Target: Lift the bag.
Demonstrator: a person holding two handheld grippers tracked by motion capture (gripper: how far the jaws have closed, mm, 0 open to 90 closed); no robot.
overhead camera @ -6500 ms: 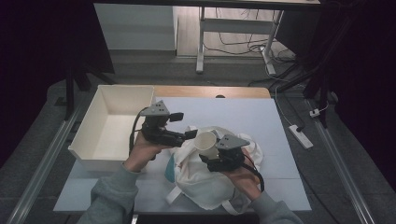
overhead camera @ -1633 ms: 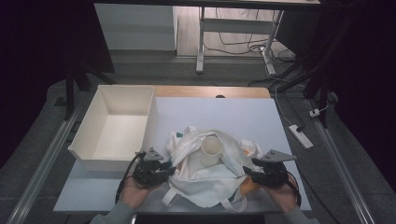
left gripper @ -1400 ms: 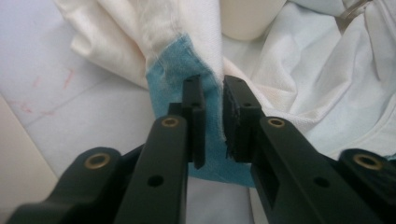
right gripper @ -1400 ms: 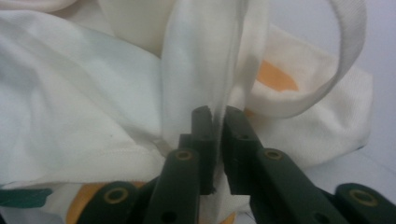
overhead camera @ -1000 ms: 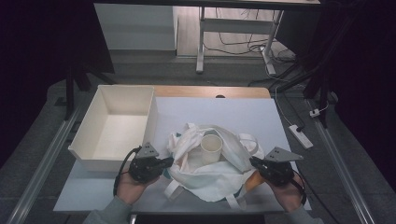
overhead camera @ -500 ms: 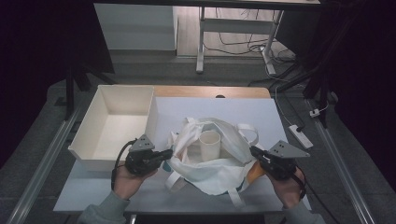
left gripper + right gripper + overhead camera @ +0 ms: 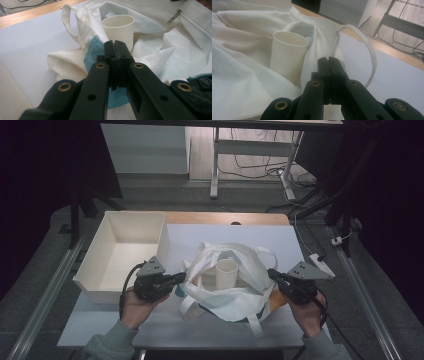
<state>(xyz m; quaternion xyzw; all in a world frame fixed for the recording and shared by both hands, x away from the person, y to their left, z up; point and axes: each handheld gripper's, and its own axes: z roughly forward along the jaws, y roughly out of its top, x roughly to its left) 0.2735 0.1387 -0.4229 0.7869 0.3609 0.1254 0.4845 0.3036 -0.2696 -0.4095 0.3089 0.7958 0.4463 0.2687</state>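
Bag (image 7: 235, 285) mid-table, pinched at opposite rim edges by left gripper (image 7: 178, 278) and right gripper (image 7: 272, 273), both clamped on cloth; uneven lift could tip the cup (image 7: 226, 273) inside.

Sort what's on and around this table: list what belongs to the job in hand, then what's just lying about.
In the job:
- white cloth bag, pinched at each side
- paper cup standing upright inside the bag
- left gripper, shut on the bag
- right gripper, shut on the bag

Lying about:
- open white box beside the bag
- white power strip at the table's edge
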